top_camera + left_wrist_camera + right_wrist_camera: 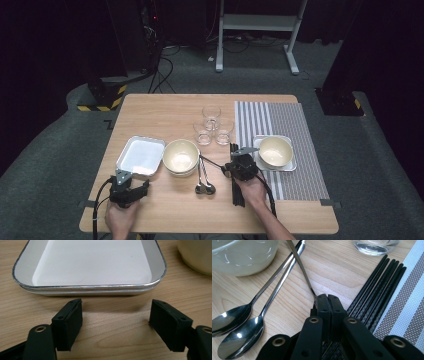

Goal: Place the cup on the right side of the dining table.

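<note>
My right gripper is shut on the thin steel handle of a third spoon, which slants up past the cream bowl; its far end is out of sight. Two more spoons lie side by side on the wood left of the jaws. Several black chopsticks lie right of them, along the placemat's edge. My left gripper stands open with nothing between its fingers, just short of the near rim of the white tray.
Three clear glasses stand behind the bowl. A striped placemat covers the table's right side and carries a second cream bowl on a white plate. Bare wood runs along the near edge between my hands.
</note>
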`<state>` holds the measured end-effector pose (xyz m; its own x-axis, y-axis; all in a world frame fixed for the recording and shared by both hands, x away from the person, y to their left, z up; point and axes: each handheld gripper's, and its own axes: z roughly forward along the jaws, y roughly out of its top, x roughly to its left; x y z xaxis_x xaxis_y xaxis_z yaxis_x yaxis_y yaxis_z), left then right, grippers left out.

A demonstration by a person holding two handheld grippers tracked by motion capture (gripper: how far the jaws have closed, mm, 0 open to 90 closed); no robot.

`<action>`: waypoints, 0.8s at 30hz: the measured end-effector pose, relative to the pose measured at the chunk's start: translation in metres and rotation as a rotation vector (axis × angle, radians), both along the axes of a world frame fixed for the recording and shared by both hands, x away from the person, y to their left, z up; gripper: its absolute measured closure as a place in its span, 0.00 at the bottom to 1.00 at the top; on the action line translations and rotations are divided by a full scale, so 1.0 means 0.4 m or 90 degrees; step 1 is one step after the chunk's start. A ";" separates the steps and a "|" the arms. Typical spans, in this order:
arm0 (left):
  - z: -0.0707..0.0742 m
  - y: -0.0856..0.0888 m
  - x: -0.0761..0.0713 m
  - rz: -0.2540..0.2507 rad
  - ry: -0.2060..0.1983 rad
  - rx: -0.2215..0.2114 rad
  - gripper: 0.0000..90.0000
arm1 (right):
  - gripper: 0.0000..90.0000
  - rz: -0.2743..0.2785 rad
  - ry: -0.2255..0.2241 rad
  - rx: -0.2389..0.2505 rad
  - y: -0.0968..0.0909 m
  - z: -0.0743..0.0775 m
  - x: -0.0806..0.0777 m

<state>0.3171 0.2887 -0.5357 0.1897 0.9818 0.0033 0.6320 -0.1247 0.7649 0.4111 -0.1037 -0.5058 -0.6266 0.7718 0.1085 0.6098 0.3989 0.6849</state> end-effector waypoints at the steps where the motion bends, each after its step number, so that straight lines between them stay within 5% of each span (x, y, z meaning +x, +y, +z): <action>1: 0.000 0.000 0.000 0.000 0.000 0.001 0.30 | 0.99 -0.001 0.001 0.001 -0.002 0.000 0.001; 24: 0.000 -0.001 0.000 0.001 0.000 0.002 0.30 | 1.00 -0.006 -0.003 0.020 -0.016 0.011 -0.001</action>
